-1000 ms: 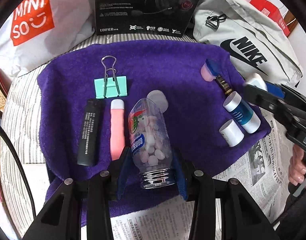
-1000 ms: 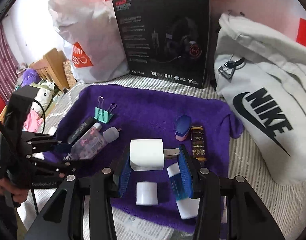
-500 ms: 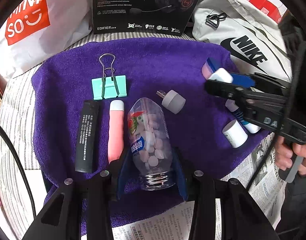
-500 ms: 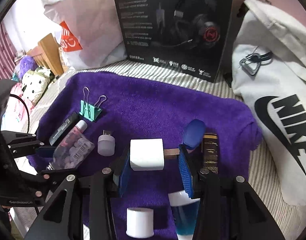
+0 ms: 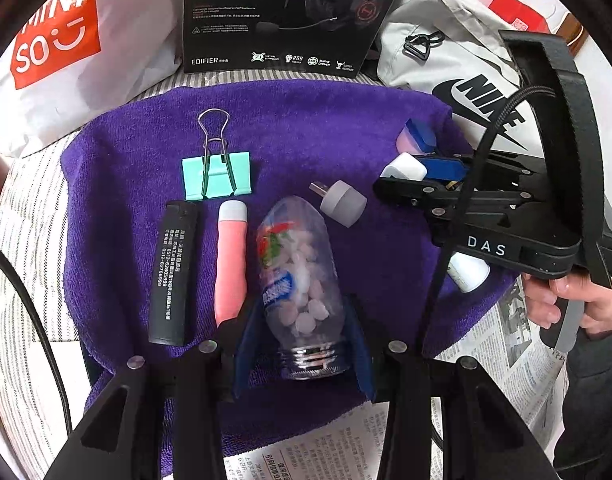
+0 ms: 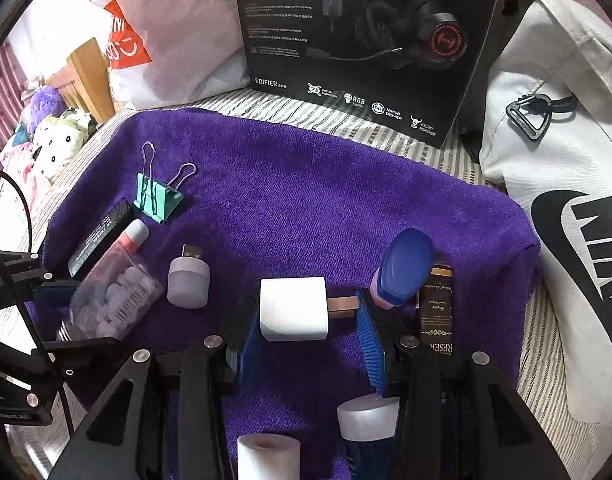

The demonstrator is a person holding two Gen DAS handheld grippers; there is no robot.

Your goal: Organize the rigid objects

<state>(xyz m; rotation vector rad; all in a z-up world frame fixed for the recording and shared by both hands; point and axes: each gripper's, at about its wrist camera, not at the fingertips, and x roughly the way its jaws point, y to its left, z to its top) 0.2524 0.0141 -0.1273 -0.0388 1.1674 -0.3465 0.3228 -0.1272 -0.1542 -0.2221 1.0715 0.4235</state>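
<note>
My left gripper [image 5: 302, 320] is shut on a clear bottle of pale tablets [image 5: 298, 276], which lies on the purple towel [image 5: 306, 120] with its silver neck toward the camera. My right gripper [image 6: 306, 316] is shut on a white charger plug [image 6: 293, 308], its metal prong against the right pad, just above the towel [image 6: 306, 200]. In the left wrist view, that gripper [image 5: 410, 178] reaches in from the right with the charger [image 5: 404, 167]. A teal binder clip [image 5: 216, 176], a black bar [image 5: 174, 276] and a pink tube [image 5: 231, 264] lie left of the bottle.
A grey USB piece [image 6: 188, 280] lies between the grippers. A blue-capped pink item [image 6: 404, 268], a dark brown vial [image 6: 436, 316], a white cylinder [image 6: 268, 456] and a white-capped blue bottle [image 6: 368, 420] crowd the right gripper. A headset box [image 6: 358, 40] and bags stand behind.
My right gripper has carried the charger forward and left over the towel, toward the middle. The bottle in my left gripper now sits apart from the grey USB piece.
</note>
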